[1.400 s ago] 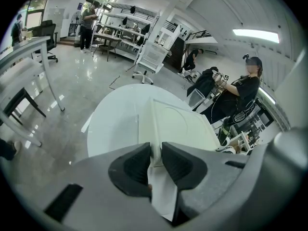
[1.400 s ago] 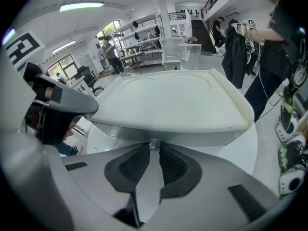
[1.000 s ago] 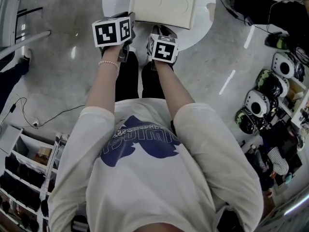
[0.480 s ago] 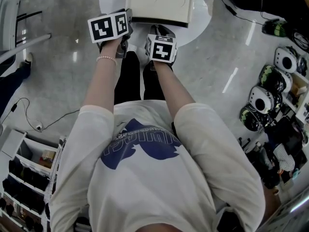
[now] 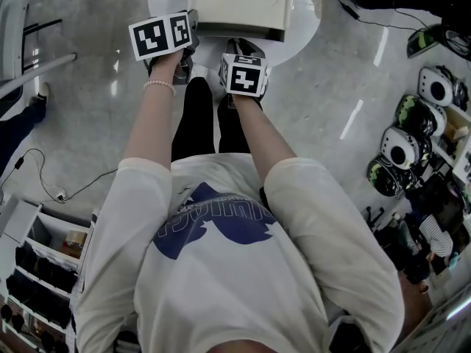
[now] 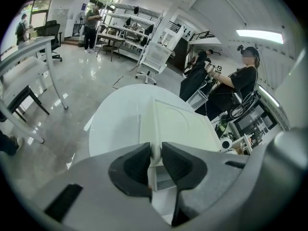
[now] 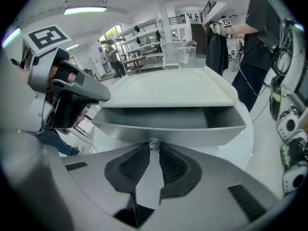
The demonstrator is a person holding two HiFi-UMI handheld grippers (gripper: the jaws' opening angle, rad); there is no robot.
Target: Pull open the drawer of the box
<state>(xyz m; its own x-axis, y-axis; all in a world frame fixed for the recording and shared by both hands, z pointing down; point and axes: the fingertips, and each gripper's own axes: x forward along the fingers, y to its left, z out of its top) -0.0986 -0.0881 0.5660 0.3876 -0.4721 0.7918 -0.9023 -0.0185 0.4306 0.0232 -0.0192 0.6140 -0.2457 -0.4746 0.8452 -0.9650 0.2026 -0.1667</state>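
**Box and table.** The cream box [image 5: 239, 6] sits on the round white table [image 5: 305, 31] at the upper centre of the head view. Its near edge runs close to the table's near rim. A bare margin of tabletop shows to the right of the box.

**Left gripper** [image 6: 155, 152]. The jaws are drawn in to a narrow gap and clamped on the near left corner edge of the box. One pad presses on each side of the corner.

**Right gripper** [image 7: 154, 150]. The jaws are almost together and pinch the small metallic knob [image 7: 154, 145] at the middle of the drawer [image 7: 168, 131] front. The drawer stands pulled partway out. Its front panel spans the middle of the right gripper view, and its hollow interior shows above that panel, beneath the box top.

**Clearance.**
- In the head view, the bare grey floor [image 5: 88, 123] lies open at the left of the table.
- A cable [image 5: 44, 182] trails across the floor at the left edge.
- Shelving [image 5: 37, 248] fills the lower left corner.
- Rounded black-and-white objects [image 5: 401, 149] line the right edge, well apart from the table.
- The person's forearms run from the frame centre up to both grippers, which sit side by side at the table's near rim.
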